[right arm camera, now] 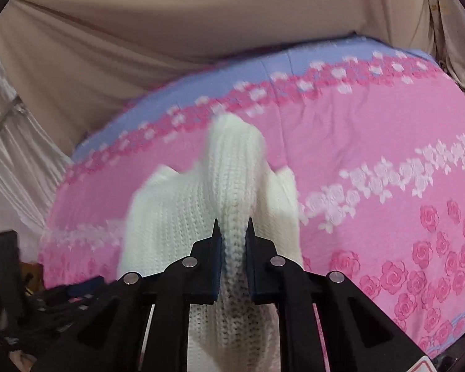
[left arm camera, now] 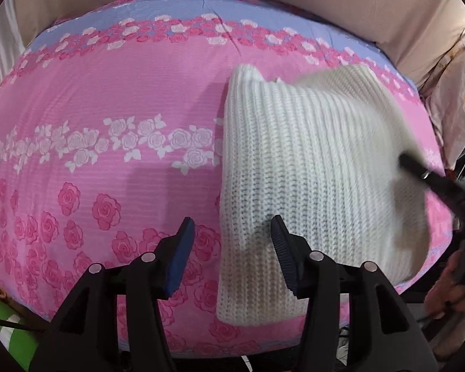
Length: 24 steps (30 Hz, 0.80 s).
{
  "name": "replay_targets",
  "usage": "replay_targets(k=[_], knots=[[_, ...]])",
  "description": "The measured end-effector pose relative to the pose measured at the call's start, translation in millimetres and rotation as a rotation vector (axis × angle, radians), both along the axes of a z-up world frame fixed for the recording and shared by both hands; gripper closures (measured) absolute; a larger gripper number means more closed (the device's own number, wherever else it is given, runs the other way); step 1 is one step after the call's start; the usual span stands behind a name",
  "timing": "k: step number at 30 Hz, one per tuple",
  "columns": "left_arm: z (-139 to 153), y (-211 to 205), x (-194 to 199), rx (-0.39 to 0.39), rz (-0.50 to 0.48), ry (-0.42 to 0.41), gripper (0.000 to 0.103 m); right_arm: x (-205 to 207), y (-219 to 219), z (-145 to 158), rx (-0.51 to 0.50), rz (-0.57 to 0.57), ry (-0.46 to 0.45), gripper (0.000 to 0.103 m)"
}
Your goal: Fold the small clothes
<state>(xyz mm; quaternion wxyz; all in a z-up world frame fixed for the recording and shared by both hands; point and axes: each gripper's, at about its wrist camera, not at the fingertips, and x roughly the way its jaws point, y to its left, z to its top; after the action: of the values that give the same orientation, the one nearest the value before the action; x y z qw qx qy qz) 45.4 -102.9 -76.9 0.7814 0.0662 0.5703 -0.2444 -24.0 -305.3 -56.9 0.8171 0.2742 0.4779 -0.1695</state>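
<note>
A white ribbed knit garment (left arm camera: 294, 161) lies on the pink rose-print bed cover (left arm camera: 108, 93), folded lengthwise. My left gripper (left arm camera: 232, 235) is open and empty, its fingers straddling the garment's near left edge just above it. My right gripper (right arm camera: 232, 232) is shut on a bunched fold of the white knit garment (right arm camera: 232, 186) and lifts it off the cover; the raised part is blurred. The right gripper also shows in the left wrist view (left arm camera: 418, 170) at the garment's right side, with the holding hand (left arm camera: 452, 285) below it.
The bed cover (right arm camera: 372, 155) has a lilac band at its far edge. Beige sheeting (right arm camera: 170, 31) hangs behind the bed. A patterned cream cloth (left arm camera: 458, 93) lies at the right. Something green (left arm camera: 3, 325) sits at the lower left. Dark clutter (right arm camera: 12, 279) lies beside the bed.
</note>
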Motion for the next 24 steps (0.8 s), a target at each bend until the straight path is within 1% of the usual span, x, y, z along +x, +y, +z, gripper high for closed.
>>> replay_targets(k=[1, 2, 3, 4, 6, 8, 10, 11, 12, 14, 15, 16, 17, 19, 21, 22, 24], knots=[[-6.6, -2.1, 0.8, 0.010, -0.005, 0.012, 0.054, -4.7, -2.5, -13.2, 0.036, -0.013, 0.008, 0.088], [-10.1, -2.0, 0.6, 0.015, -0.008, 0.024, 0.052, -14.3, -4.5, -9.2, 0.065, -0.049, -0.042, 0.087], [-10.9, -0.9, -0.2, 0.020, -0.008, 0.024, 0.053, -19.6, -3.7, 2.0, 0.079, -0.067, -0.066, 0.087], [-9.7, 0.1, -1.0, 0.022, -0.008, 0.017, 0.053, -23.0, -0.6, 13.1, 0.072, -0.070, -0.085, 0.087], [-7.2, 2.1, -2.2, 0.025, -0.008, 0.003, 0.052, -32.8, 12.6, 40.6, 0.023, -0.040, -0.124, 0.087], [-6.9, 3.1, -2.4, 0.031, -0.004, 0.005, 0.051, -44.0, 25.9, 46.3, 0.004, -0.016, -0.115, 0.087], [-5.6, 3.5, -3.4, 0.028, -0.004, 0.006, 0.051, -51.8, 35.4, 26.8, 0.009, 0.004, -0.050, 0.086], [-4.7, 3.6, -4.6, 0.027, -0.006, 0.005, 0.051, -55.4, 38.5, 6.5, 0.007, 0.003, 0.014, 0.086], [-4.5, 3.3, -5.4, 0.027, -0.010, 0.007, 0.051, -58.9, 38.2, -6.4, 0.014, -0.009, 0.051, 0.086], [-4.8, 2.2, -7.5, 0.034, -0.016, 0.019, 0.051, -71.4, 34.8, -4.6, 0.052, -0.051, 0.017, 0.085], [-3.7, 1.7, -8.9, 0.037, -0.019, 0.023, 0.051, -76.1, 33.7, 2.8, 0.054, -0.063, -0.001, 0.082], [-1.9, 1.2, -10.6, 0.035, -0.023, 0.021, 0.051, -81.3, 34.0, 9.0, 0.046, -0.070, -0.010, 0.075], [0.0, 0.2, -12.9, 0.037, -0.027, 0.015, 0.051, -86.1, 33.7, 14.8, 0.039, -0.080, -0.019, 0.073], [1.6, -1.6, -15.6, 0.043, -0.035, 0.006, 0.050, -95.4, 35.2, 20.8, 0.057, -0.090, -0.041, 0.073], [1.7, -3.3, -17.2, 0.055, -0.039, 0.002, 0.050, -97.7, 41.0, 15.9, 0.062, -0.063, -0.029, 0.077], [2.0, -3.8, -17.9, 0.056, -0.040, 0.001, 0.050, -94.2, 44.3, 8.2, 0.058, -0.037, 0.000, 0.079], [1.0, -5.3, -18.9, 0.059, -0.042, 0.004, 0.047, -85.3, 47.8, -15.0, 0.043, -0.005, 0.074, 0.079]])
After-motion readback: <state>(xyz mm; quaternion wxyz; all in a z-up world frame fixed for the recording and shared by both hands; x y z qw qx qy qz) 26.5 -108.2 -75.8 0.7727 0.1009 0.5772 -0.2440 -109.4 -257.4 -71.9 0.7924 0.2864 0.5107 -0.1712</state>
